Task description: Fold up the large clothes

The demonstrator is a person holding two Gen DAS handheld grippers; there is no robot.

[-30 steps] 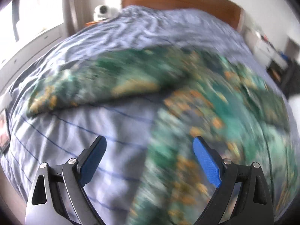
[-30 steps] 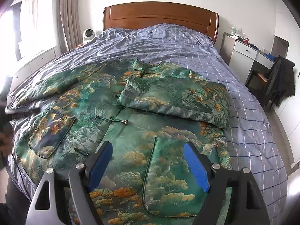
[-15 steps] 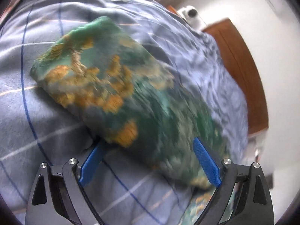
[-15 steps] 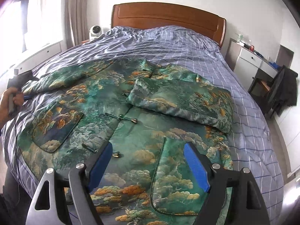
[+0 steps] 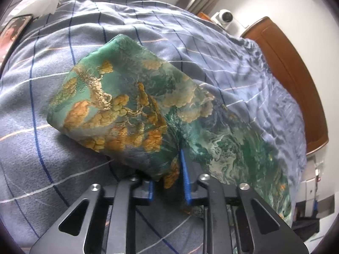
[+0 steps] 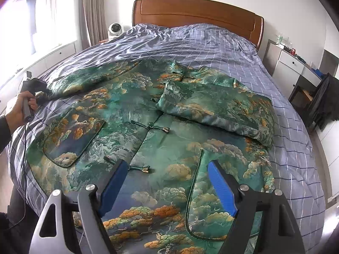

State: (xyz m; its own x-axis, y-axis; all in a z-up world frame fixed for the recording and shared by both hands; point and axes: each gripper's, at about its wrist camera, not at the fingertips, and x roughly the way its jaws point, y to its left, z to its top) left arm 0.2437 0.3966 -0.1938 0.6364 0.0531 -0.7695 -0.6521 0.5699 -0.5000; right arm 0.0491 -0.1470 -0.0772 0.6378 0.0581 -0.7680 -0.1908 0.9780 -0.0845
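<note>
A green brocade jacket [image 6: 169, 139] with orange cloud patterns lies spread face up on the blue checked bed cover [image 6: 211, 48]. One sleeve [image 6: 216, 108] is folded across its chest. The other sleeve [image 5: 118, 105] stretches out toward the bed's left side. My left gripper [image 5: 167, 169] has its jaws closing on that sleeve's edge near the cuff, with the fabric pinched between the blue pads. In the right wrist view a hand [image 6: 19, 108] holds that gripper at the sleeve's end. My right gripper [image 6: 167, 164] hovers open above the jacket's lower front, holding nothing.
A wooden headboard [image 6: 197, 14] stands at the far end, a small white fan [image 6: 114, 29] to its left. A white desk [image 6: 296, 67] and a chair draped with a dark garment [image 6: 324, 99] flank the bed's right. A phone [image 5: 14, 27] lies near the bed's corner.
My left gripper swung over to the outstretched sleeve's end, rolled, and closed from wide open onto the fabric edge. The right gripper stayed put and open.
</note>
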